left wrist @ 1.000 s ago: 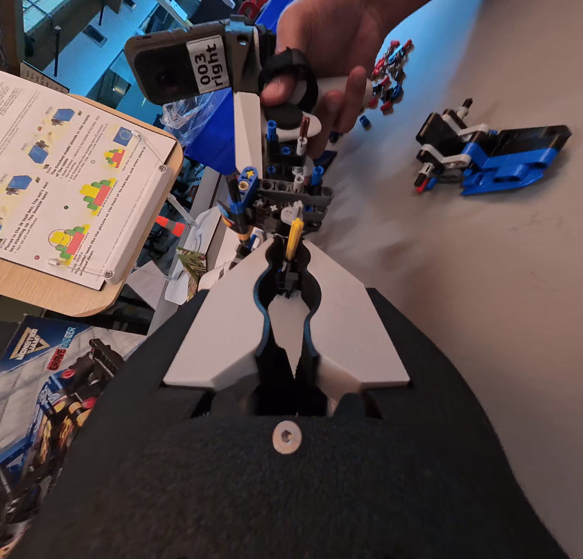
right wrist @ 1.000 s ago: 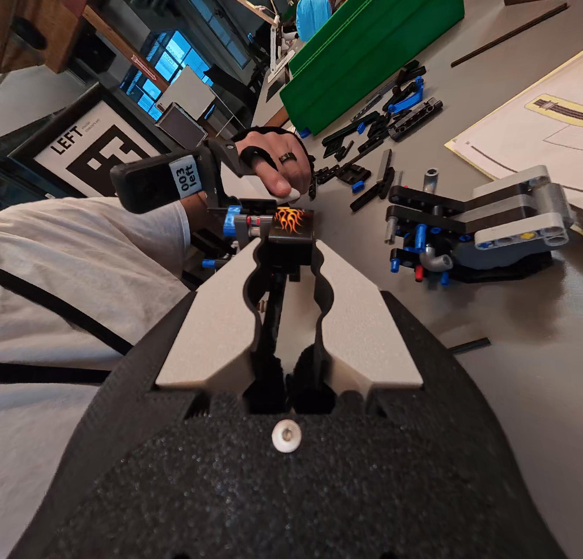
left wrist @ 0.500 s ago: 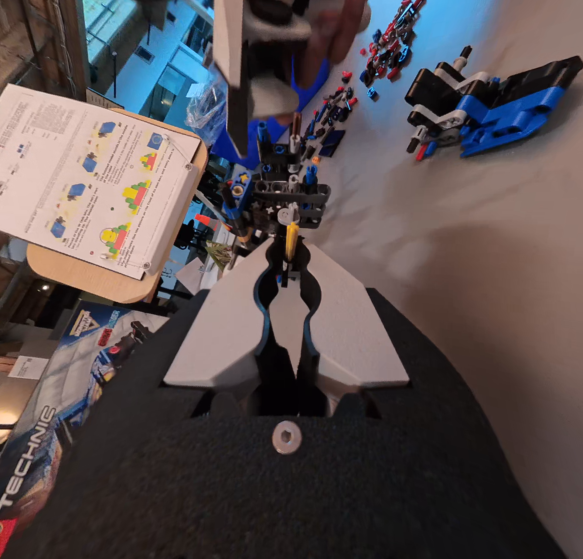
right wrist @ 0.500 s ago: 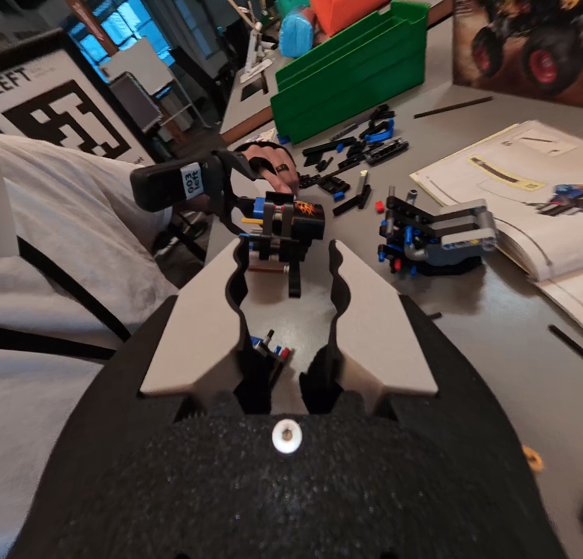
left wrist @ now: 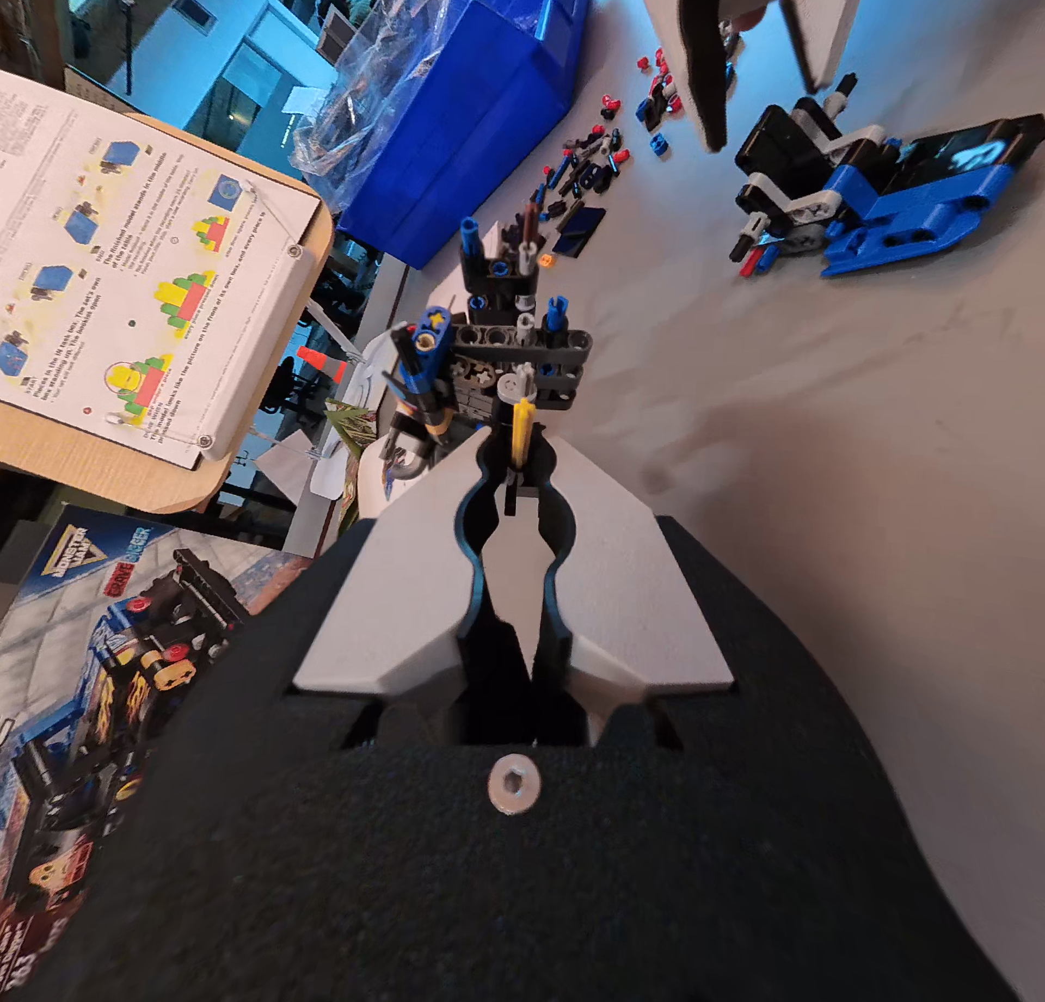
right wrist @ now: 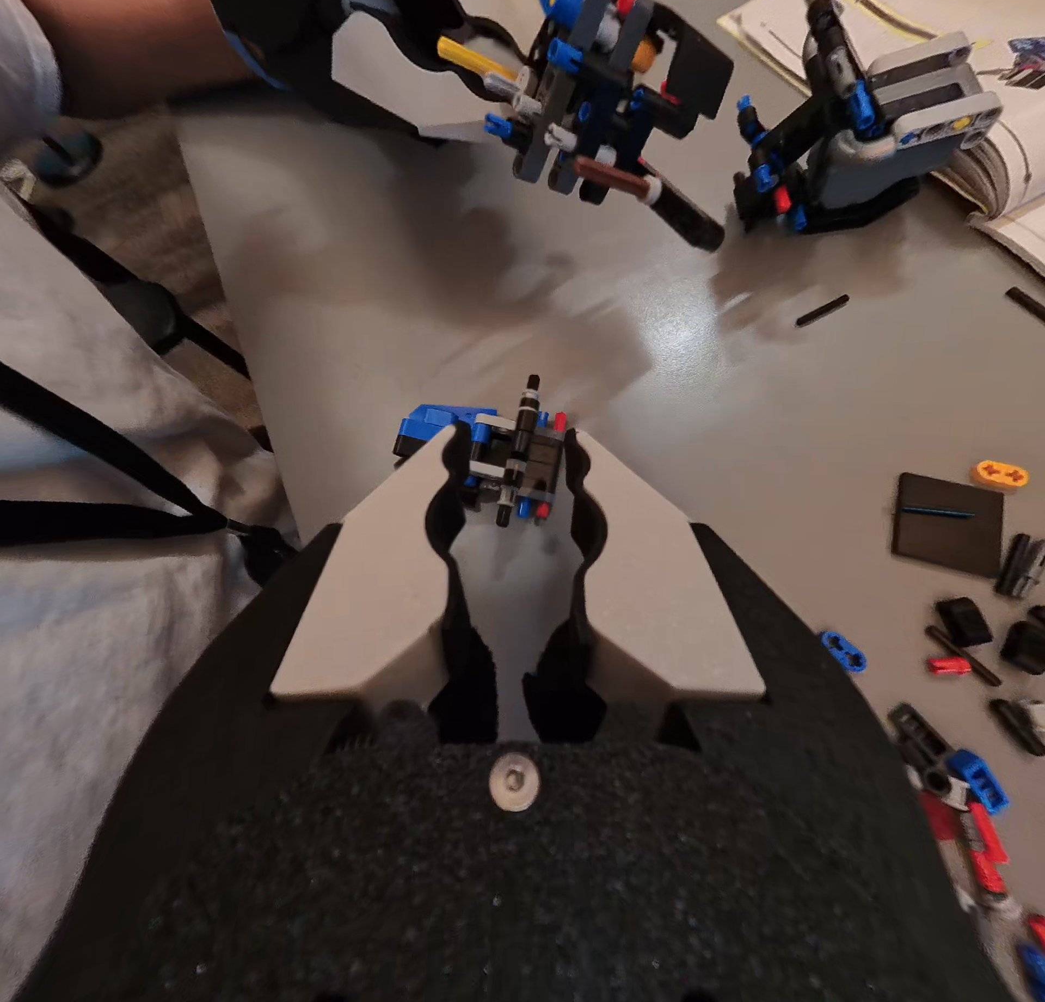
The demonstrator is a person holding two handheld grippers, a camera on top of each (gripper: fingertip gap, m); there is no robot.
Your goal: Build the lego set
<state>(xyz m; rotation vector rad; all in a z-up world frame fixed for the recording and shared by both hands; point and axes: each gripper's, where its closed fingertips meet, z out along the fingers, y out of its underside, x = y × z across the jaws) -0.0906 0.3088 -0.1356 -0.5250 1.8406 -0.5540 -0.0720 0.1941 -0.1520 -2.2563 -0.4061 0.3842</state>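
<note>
Left gripper (left wrist: 517, 454) nearly closed, jaws pinched on the black stub below a yellow axle (left wrist: 521, 433) at the base of the dark grey assembly (left wrist: 497, 347). Assembly held clear of the grey surface (left wrist: 848, 522), blue pins and a brown axle sticking out of its far end. Seen also from the right wrist view: same assembly (right wrist: 599, 98) in the air, a black shaft jutting from it toward the surface.

Right gripper (right wrist: 512, 443) held over the blue-and-black chassis piece (right wrist: 509, 460), jaws set wide on either side of it; contact with the piece cannot be told. Chassis piece resting on the surface near its edge, a black axle running along its top, red and blue pins at its sides. In the left wrist view, same chassis piece (left wrist: 882, 194) beyond and to the right of the held assembly, with the two white fingers (left wrist: 673, 25) of the right gripper above it.

Beyond the held assembly in the left wrist view: a scatter of small red, blue and black pins (left wrist: 588, 160), then a blue bin (left wrist: 469, 121) with clear plastic bags. Left of the assembly, a wooden board with a printed sheet (left wrist: 130, 273); nearer, the set's box (left wrist: 102, 664).

In the right wrist view, right of the held assembly: a grey-and-black sub-build (right wrist: 865, 126) standing on the surface beside an open instruction booklet (right wrist: 995, 104). Right of the chassis piece: a black panel (right wrist: 950, 522), an orange connector (right wrist: 1000, 474), loose black and red parts.
</note>
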